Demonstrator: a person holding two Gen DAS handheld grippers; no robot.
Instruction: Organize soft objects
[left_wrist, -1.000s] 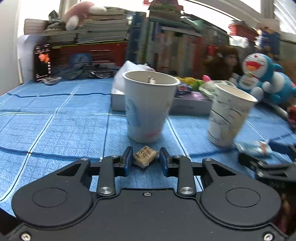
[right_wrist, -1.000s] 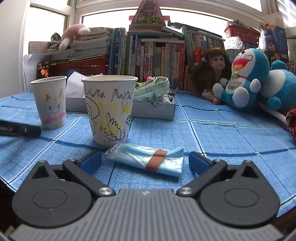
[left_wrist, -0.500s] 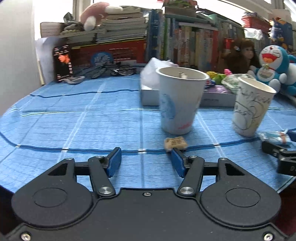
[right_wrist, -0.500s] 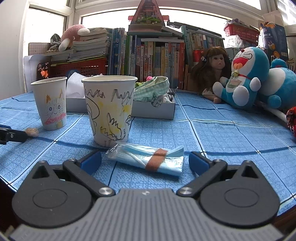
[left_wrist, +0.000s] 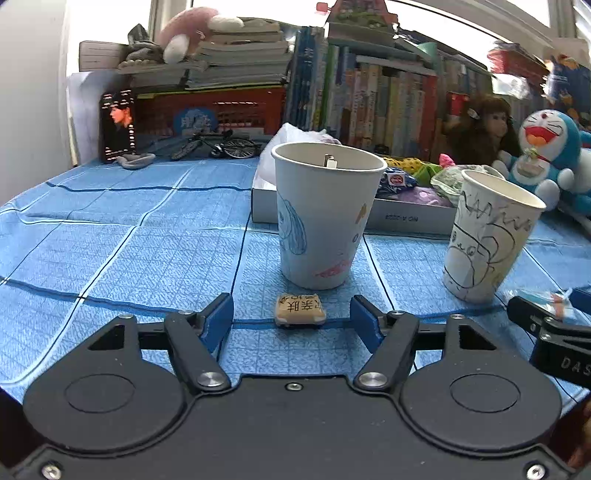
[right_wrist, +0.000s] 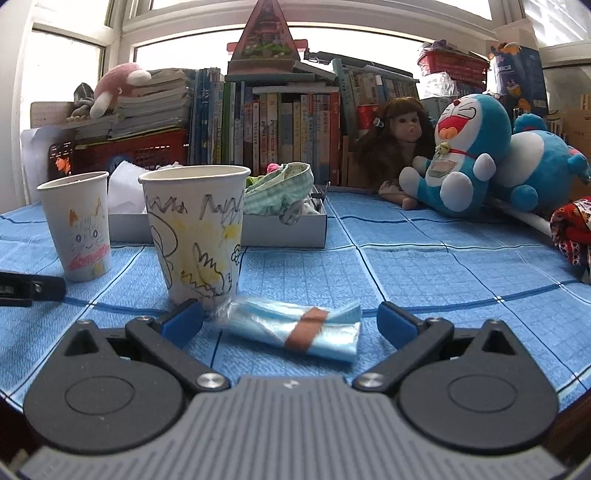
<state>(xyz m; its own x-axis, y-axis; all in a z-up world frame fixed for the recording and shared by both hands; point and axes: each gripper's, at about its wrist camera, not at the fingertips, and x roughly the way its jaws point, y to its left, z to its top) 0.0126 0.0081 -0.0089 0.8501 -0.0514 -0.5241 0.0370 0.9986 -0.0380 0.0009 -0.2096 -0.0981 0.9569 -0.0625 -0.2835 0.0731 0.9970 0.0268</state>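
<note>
A small tan squishy block with dark characters (left_wrist: 300, 309) lies on the blue cloth in front of a white paper cup with a blue drawing (left_wrist: 325, 214). My left gripper (left_wrist: 291, 321) is open, its fingers apart on either side of the block, not touching it. A rolled blue plastic packet with a brown band (right_wrist: 299, 328) lies in front of a scribbled paper cup (right_wrist: 195, 236). My right gripper (right_wrist: 291, 321) is open around the packet. The cat cup also shows in the right wrist view (right_wrist: 79, 225).
A shallow grey box (right_wrist: 284, 225) holding cloth items stands behind the cups. Plush Doraemon toys (right_wrist: 465, 155) and a doll (right_wrist: 399, 147) sit at the back right. Books line the back. A red patterned cloth (right_wrist: 572, 232) lies at the far right.
My left gripper let go of the tan block, opened wide, swung left, then came back centred on the block lying on the cloth. The right gripper stayed still.
</note>
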